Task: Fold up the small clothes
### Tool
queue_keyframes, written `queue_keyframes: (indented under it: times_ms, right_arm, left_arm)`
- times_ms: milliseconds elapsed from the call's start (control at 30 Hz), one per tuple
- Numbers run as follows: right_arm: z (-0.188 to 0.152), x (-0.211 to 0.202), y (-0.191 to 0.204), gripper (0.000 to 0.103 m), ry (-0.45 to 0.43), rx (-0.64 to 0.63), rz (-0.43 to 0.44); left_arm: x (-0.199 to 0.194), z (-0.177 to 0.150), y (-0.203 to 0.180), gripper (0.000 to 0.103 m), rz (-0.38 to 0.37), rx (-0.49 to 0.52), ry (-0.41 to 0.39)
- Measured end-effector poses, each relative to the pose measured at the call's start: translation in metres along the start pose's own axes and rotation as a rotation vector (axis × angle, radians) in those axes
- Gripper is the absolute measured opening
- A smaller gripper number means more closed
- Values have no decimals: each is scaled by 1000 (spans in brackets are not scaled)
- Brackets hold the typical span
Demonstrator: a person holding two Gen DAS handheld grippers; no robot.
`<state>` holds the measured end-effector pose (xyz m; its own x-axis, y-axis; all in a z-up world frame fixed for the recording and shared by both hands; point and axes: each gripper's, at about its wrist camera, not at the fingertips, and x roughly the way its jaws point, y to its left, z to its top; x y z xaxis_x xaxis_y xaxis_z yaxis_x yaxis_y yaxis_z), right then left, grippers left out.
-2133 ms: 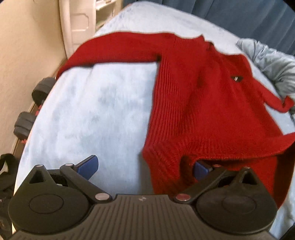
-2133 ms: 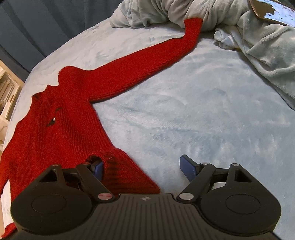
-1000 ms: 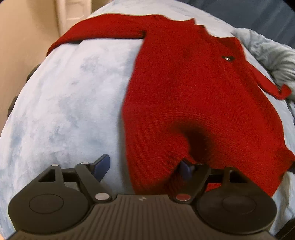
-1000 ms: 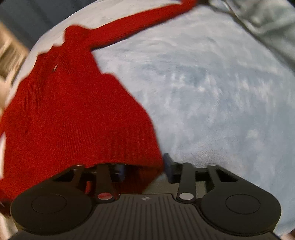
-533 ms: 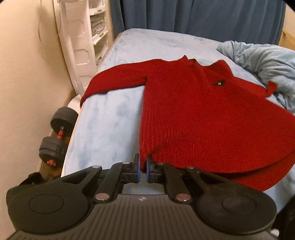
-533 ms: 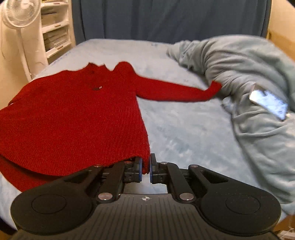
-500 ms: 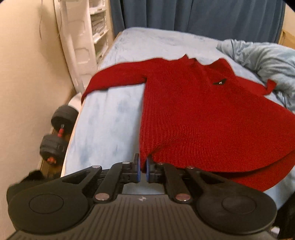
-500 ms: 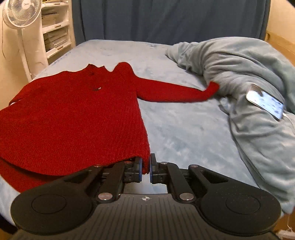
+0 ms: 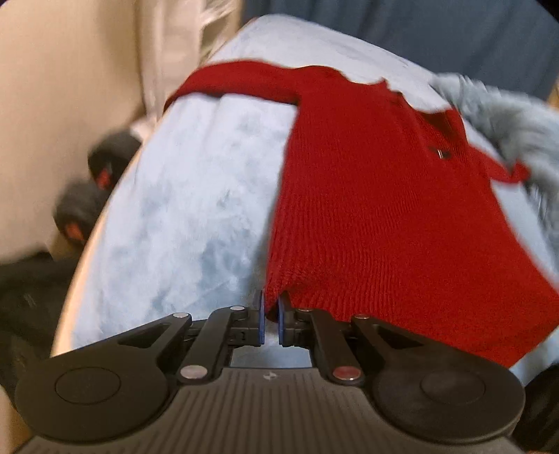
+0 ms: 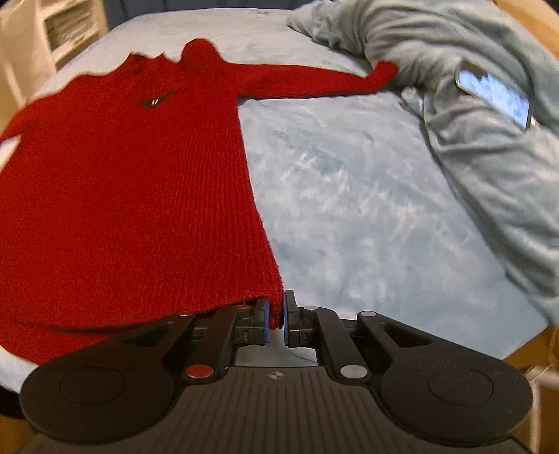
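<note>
A pale blue bed (image 10: 349, 195) carries a rumpled grey blanket (image 10: 489, 146) with a phone (image 10: 494, 92) on it. Dumbbells (image 9: 94, 185) lie beside the bed; shelves (image 10: 66, 28) stand beyond.

Soft indoor light, source unclear; heavy motion blur left view, fisheye bending at edges.
</note>
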<state>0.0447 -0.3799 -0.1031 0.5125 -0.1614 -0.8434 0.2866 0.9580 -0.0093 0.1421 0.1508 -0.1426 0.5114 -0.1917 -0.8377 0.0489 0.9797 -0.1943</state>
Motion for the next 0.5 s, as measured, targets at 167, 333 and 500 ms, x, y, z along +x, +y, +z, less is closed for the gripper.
queue_keyframes:
  times_ms: [167, 333, 500]
  right_arm:
    - [5, 5, -4, 7, 22, 49, 18]
    - [-1, 17, -10, 7, 63, 88, 26]
    - [-8, 26, -8, 7, 74, 81, 17]
  left_arm:
    - [9, 14, 6, 14, -71, -105, 19]
    - [22, 2, -11, 71, -53, -19, 70]
    - [33, -12, -30, 5, 45, 127, 46]
